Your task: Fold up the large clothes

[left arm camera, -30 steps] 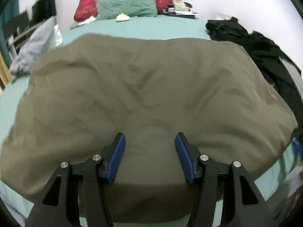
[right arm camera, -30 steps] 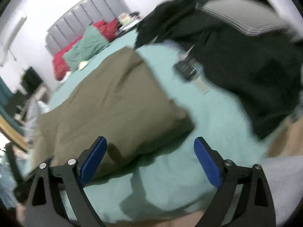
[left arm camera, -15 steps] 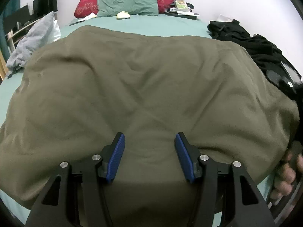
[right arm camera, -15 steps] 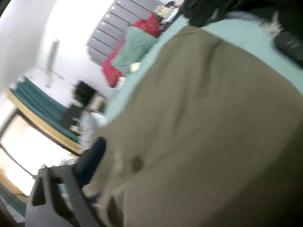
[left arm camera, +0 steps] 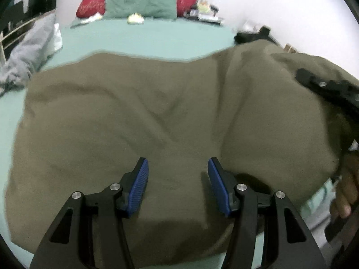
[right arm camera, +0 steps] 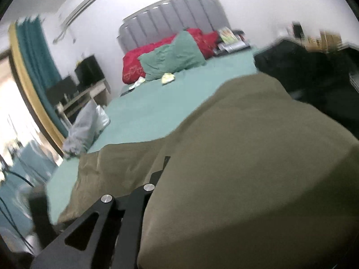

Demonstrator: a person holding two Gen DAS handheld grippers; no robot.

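A large olive garment [left arm camera: 134,112] lies spread on the bed's teal sheet [left arm camera: 145,38]. My left gripper [left arm camera: 177,174] hovers open over its near edge, blue pads apart, with nothing pinched between them. The garment's right side is lifted and curls inward. My right gripper [left arm camera: 323,85] holds that raised side, and a person's hand [left arm camera: 343,192] shows below it. In the right wrist view the olive garment [right arm camera: 258,157] drapes over the right gripper [right arm camera: 179,163] and hides one finger. Its jaws are closing with the cloth between them.
Red and teal pillows [left arm camera: 139,2] lean on the grey headboard [right arm camera: 175,20]. A pile of black clothes [right arm camera: 314,71] lies on the bed's right side. A grey bundle [left arm camera: 29,51] sits at the left edge. A desk [right arm camera: 85,94] and a teal curtain stand beyond.
My right gripper closed from wide open onto the garment's right edge, then rose and rolled with it. That side now stands raised. The left gripper lifted slightly, still open.
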